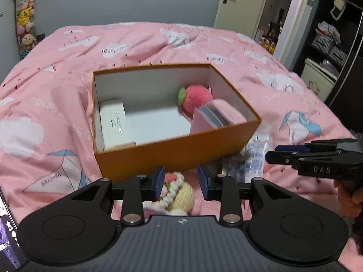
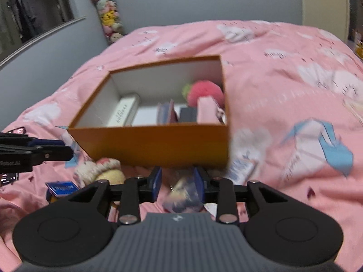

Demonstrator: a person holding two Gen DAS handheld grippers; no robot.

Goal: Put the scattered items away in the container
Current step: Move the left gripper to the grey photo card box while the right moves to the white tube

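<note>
Orange box [image 1: 172, 156] sits open on the pink bed [image 1: 56, 86], already holding a pink plush strawberry [image 1: 196, 99], a white carton [image 1: 113, 122] and a leaning pink case [image 1: 217, 115]. Your left tool [image 1: 181, 184] hangs with its blue pads apart over a crocheted yellow doll [image 1: 179, 195] lying just in front of the box, touching nothing. Your right tool [image 2: 177, 184] also stands parted above a blurred packet [image 2: 183, 195] on the bed, a white sachet [image 2: 241, 167] beside the box corner, and I cannot tell whether the right pad touches the packet
</note>
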